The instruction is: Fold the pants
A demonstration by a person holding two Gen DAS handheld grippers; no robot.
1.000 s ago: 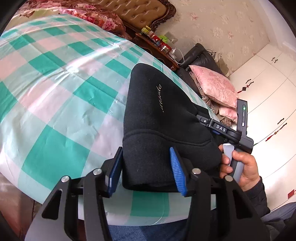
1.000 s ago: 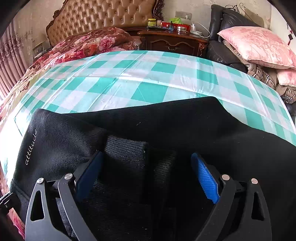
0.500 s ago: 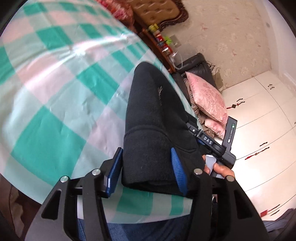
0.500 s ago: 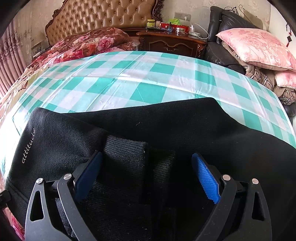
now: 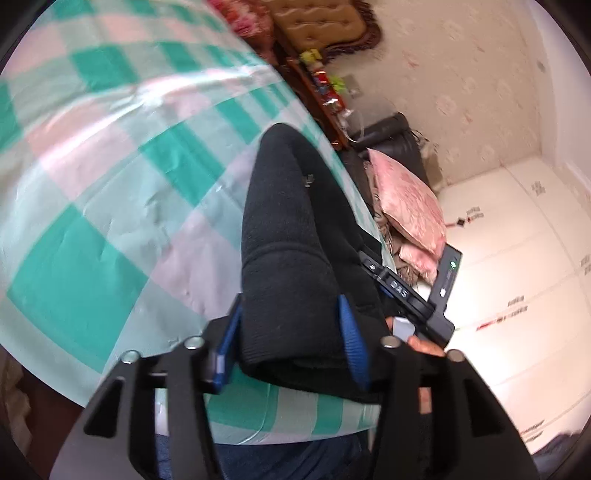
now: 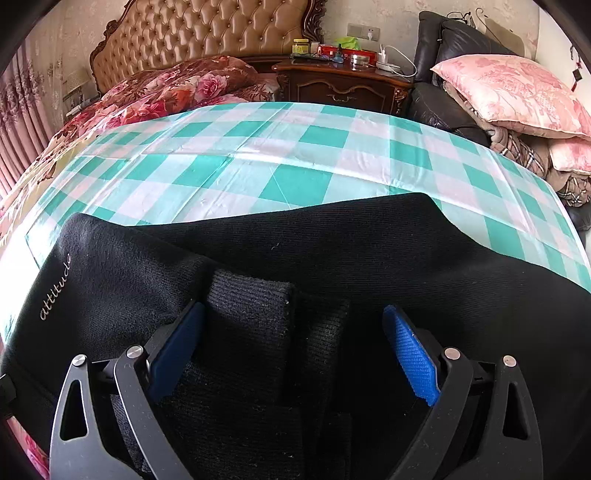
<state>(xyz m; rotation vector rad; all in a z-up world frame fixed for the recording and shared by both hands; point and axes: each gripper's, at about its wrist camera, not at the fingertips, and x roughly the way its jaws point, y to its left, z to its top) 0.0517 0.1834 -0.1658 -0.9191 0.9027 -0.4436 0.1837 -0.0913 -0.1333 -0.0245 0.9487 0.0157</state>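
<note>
Left wrist view: black pants (image 5: 291,258) lie folded on the checked sheet (image 5: 110,206), a long ridge running from lower centre up to mid-frame. Left gripper (image 5: 291,332) straddles the ribbed near end of the fabric; jaws closing, both blue pads at the cloth's sides, cloth filling the gap. Whether the pads press firmly I cannot tell. Frame is motion-blurred.

This view alone shows the right gripper's body from outside, black and marked "DAS", right of centre, with the hand (image 5: 421,343) on it partly hidden behind the left finger. White cabinets (image 5: 517,295) fill the right of the frame.

Right wrist view: pants (image 6: 295,258) spread across the lower half of the frame, with "attitude" lettering at left. Right gripper (image 6: 291,350) jaws stand wide; a ribbed fold sits between them, against the left pad, clear of the right pad (image 6: 413,358). Not gripping.

Only this view shows the headboard (image 6: 207,33), floral quilt (image 6: 166,92), and nightstand (image 6: 343,81) along the top. The pink pillow (image 6: 509,92) shows in both views.
</note>
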